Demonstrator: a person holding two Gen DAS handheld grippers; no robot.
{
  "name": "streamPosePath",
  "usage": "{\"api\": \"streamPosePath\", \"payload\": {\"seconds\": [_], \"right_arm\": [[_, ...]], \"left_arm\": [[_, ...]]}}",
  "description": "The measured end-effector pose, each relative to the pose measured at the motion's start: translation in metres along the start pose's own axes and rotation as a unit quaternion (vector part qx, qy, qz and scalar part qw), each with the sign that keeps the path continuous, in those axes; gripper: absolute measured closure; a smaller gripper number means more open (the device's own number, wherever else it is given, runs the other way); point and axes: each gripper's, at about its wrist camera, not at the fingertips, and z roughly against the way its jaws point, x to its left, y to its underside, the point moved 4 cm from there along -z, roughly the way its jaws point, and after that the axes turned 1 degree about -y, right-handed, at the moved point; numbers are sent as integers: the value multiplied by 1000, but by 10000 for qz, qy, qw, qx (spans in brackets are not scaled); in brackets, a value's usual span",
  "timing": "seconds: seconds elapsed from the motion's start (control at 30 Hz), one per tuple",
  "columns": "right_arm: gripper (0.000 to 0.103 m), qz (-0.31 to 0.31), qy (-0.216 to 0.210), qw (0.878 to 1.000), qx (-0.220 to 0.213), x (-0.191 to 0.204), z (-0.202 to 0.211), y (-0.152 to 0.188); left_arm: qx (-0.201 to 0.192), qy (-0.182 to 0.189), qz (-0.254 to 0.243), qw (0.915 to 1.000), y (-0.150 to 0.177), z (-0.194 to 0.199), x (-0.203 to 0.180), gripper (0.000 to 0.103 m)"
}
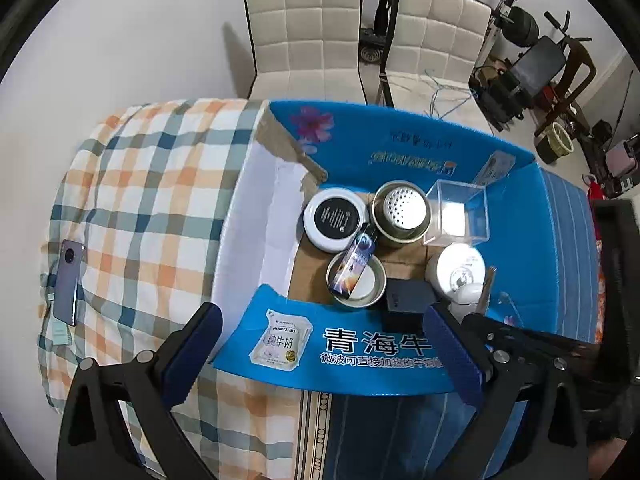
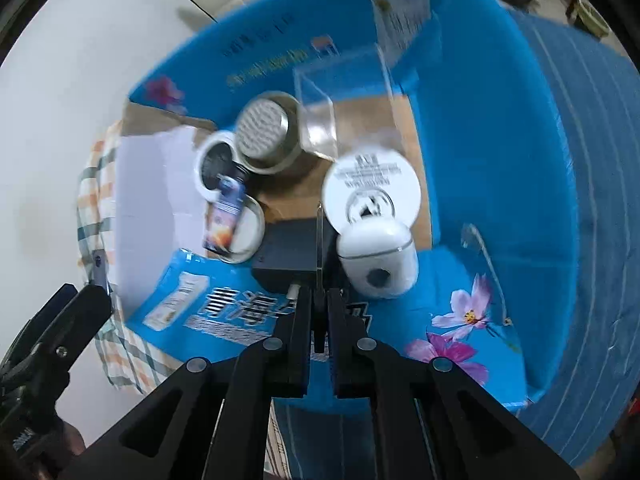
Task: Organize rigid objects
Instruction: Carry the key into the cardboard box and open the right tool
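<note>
A blue cardboard box (image 1: 420, 148) lies open on the table and holds several items: a white round case with a black label (image 1: 335, 219), a perforated metal tin (image 1: 402, 210), a clear cube (image 1: 458, 212), a white disc (image 1: 460, 266), a small bottle (image 1: 357, 262) lying across a tin lid, and a black block (image 1: 406, 300). My left gripper (image 1: 320, 344) is open and empty over the near flap. My right gripper (image 2: 319, 300) is shut on a thin clear plate (image 2: 319, 240), held edge-on above the black block (image 2: 292, 258) beside a white earbud case (image 2: 376, 258).
A phone (image 1: 69, 282) lies on the checked cloth (image 1: 152, 184) at the left. Two padded chairs (image 1: 308, 32) stand behind the table. Gym gear and a stool crowd the far right floor. A clear lid piece (image 2: 480, 252) leans inside the box's right side.
</note>
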Motion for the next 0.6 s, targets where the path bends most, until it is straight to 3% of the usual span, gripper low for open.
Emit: {"api": "streamPosePath", "payload": {"seconds": [0.27, 0.5, 0.57, 0.6], "right_arm": [[95, 238, 414, 9988, 43, -8, -25, 2], [92, 244, 993, 9942, -348, -6, -13, 4], [90, 289, 1205, 9913, -436, -6, -8, 4], [82, 295, 1329, 9895, -480, -6, -6, 4]], "left_arm": [[441, 55, 16, 9990, 16, -40, 4, 0], [496, 33, -113, 9987, 20, -47, -1, 0], [473, 22, -134, 9988, 19, -46, -1, 0], [469, 23, -133, 9988, 19, -46, -1, 0]]}}
